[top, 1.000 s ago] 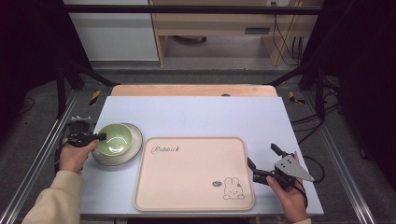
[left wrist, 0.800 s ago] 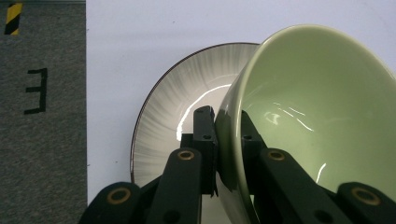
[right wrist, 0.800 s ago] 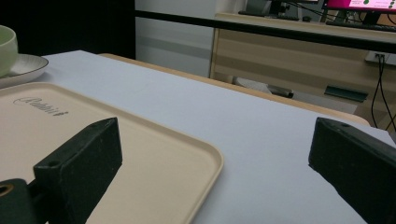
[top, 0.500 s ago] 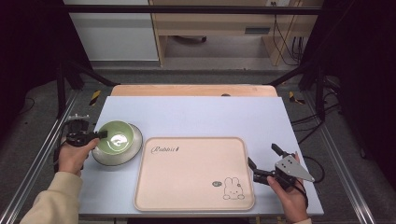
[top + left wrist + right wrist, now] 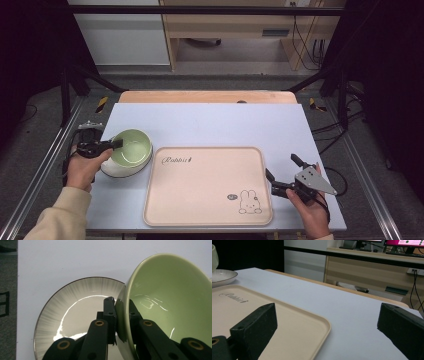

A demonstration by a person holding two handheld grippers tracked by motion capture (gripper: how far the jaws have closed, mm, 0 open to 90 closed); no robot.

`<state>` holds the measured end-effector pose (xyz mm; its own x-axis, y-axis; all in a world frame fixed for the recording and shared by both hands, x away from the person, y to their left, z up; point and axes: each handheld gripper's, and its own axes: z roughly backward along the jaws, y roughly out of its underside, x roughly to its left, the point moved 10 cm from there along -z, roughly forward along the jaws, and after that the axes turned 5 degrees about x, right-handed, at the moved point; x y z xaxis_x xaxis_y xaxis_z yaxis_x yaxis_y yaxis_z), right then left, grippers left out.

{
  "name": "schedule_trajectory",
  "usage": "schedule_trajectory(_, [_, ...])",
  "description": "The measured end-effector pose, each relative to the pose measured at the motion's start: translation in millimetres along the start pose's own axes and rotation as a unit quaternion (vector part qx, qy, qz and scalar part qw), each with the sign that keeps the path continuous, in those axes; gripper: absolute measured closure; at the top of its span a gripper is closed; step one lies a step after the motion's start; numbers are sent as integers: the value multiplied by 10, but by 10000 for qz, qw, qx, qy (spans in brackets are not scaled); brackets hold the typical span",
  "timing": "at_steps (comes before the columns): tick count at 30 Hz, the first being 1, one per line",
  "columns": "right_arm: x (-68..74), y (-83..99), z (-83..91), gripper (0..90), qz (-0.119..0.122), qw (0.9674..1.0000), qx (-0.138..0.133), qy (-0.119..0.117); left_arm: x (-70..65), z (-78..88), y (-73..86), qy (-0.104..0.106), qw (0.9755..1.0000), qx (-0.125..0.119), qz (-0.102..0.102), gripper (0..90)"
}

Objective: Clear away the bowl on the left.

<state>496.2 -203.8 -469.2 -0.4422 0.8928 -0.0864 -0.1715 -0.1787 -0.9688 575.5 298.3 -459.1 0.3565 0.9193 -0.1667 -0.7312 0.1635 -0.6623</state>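
My left gripper (image 5: 117,144) is shut on the rim of a pale green bowl (image 5: 131,147), one jaw inside it and one outside. In the left gripper view the green bowl (image 5: 170,297) hangs tilted above a white plate (image 5: 72,310) with a grey streaked rim, the left gripper (image 5: 121,302) clamped on its wall. A beige rabbit-print tray (image 5: 207,185) lies in the middle of the table. My right gripper (image 5: 281,166) stands open at the tray's right edge, holding nothing. In the right gripper view the tray (image 5: 262,312) lies under the left jaw of the right gripper (image 5: 327,325).
The plate (image 5: 112,170) sits at the table's left, just left of the tray. A wooden strip (image 5: 207,97) runs along the far edge of the table. Metal rails flank both sides, and cables (image 5: 310,45) lie on the floor behind.
The left gripper has lifted and tilted the green bowl off the plate and carried it a little to the right. The right gripper has stayed in place.
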Motion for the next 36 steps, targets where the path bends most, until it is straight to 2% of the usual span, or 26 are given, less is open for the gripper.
schedule_trajectory(7, [-6,-2,2,28,-2,10000,-8,6,-207,-38,-2,217,9997,-12,-115,829])
schedule_trajectory(12, [5,-2,-1,28,9,10000,-5,-5,-386,-70,-25,341,9989,30,-314,829])
schedule_trajectory(22, [1,-2,-2,28,-6,10000,-10,-5,-608,-151,-15,489,9977,67,-474,829])
schedule_trajectory(33, [1,-1,-2,28,-8,10000,-5,-5,-877,-211,-14,731,9950,87,-673,829])
schedule_trajectory(36, [2,-3,-1,28,-9,10000,-11,-4,-981,-239,-4,779,9934,157,-823,828])
